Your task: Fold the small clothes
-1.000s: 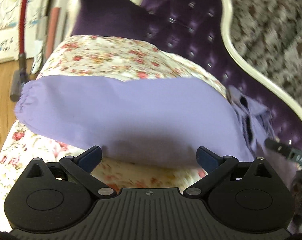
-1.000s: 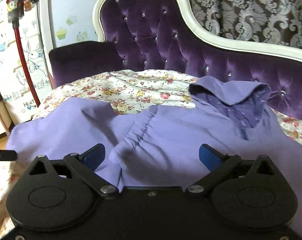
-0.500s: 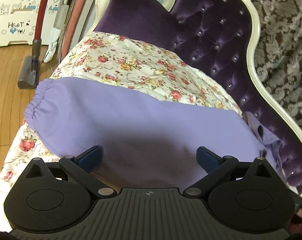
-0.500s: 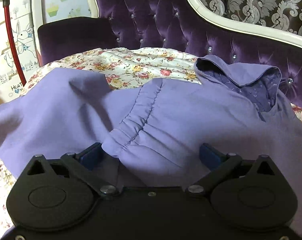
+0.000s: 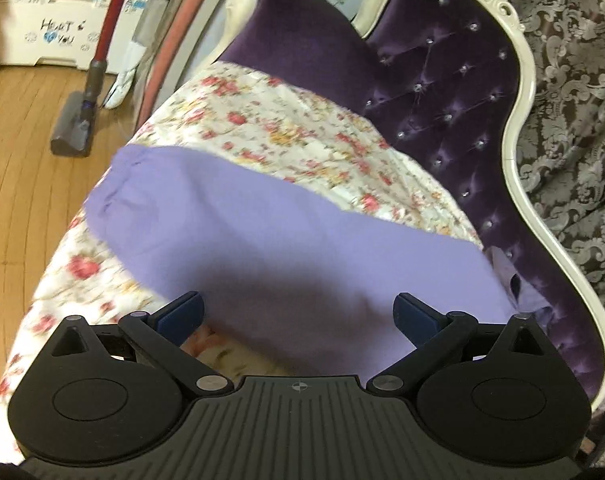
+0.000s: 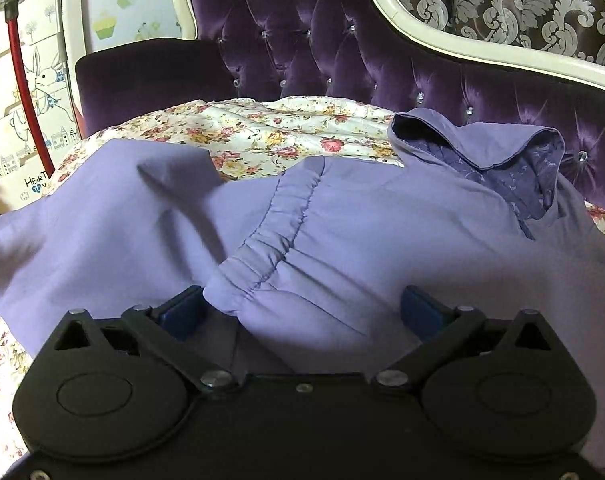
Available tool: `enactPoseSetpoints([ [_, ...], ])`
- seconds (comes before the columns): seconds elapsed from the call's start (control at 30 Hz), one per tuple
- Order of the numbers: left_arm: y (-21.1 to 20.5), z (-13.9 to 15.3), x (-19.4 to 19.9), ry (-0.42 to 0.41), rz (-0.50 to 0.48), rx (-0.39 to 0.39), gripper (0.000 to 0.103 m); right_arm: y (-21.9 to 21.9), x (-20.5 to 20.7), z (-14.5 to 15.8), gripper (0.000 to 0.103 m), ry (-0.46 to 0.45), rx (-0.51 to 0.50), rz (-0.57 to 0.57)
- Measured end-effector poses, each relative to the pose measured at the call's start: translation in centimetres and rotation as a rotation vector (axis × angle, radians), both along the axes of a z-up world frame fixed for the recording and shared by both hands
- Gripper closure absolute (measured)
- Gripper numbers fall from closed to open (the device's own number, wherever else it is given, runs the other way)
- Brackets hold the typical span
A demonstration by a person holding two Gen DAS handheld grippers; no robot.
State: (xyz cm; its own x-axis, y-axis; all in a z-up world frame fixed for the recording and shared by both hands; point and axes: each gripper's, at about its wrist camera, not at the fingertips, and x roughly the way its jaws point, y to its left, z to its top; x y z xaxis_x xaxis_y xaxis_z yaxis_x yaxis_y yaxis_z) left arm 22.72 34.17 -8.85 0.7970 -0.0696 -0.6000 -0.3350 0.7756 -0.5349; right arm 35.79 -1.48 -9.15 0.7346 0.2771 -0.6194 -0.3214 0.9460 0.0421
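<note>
Both tools, left tool (image 5: 298, 314) and right tool (image 6: 302, 308), gape empty; the hoodie (image 6: 342, 220) lies mid-fold with one sleeve (image 6: 262, 248) across, so the sleeve (image 5: 262, 232) at frame centre seemingly needs gripping next.

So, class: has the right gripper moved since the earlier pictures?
Yes. The right gripper has closed in on the gathered cuff, which looms larger against the sofa back.

Each black tool (image 5: 298, 316) (image 6: 300, 312) has blue finger pads, silver screws, round side discs.
</note>
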Motion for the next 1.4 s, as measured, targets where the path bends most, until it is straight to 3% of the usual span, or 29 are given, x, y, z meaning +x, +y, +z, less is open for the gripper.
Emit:
enactPoseSetpoints([
  [0.1, 0.6, -1.0, 0.1, 0.005, 0.016, -0.061, 0.000, 0.0, 0.0, 0.0, 0.001, 0.000, -0.002, 0.000],
  [0.43, -0.1, -0.8, 2.6, -0.018, 0.011, -0.050, 0.001, -0.1, 0.0, 0.0, 0.001, 0.002, 0.000, 0.001],
  [0.63, -0.8, -1.5, 1.3, -0.030, 0.001, -0.177, 0.001, -0.1, 0.0, 0.1, 0.001, 0.001, 0.000, 0.001],
  [1.03, 0.0, -1.2, 4.2, -0.068, 0.050, -0.226, 0.002, 0.0, 0.0, 0.0, 0.001, 0.001, -0.001, 0.002],
  [1.1, 0.0, -1.2, 4.7, -0.066, 0.058, -0.217, 0.013, 0.0, 0.0, 0.0, 0.001, 0.003, 0.001, 0.002],
  [1.17, 0.0, -1.0, 4.9, -0.055, 0.070, -0.187, 0.052, 0.0, 0.0, 0.1, 0.001, 0.003, 0.002, 0.002],
  [1.2, 0.0, -0.8, 5.0, -0.058, 0.069, -0.176, 0.060, 0.0, 0.0, 0.1, 0.001, 0.003, 0.001, 0.002],
  [1.27, 0.2, -0.2, 4.9, -0.105, 0.084, -0.163, 0.095, 0.0, 0.0, 0.1, 0.001, 0.004, 0.003, 0.003],
  [1.4, -0.5, 3.3, 4.5, -0.187, 0.079, -0.089, 0.097, 0.0, 0.0, 0.1, 0.001, 0.006, 0.004, 0.002],
])
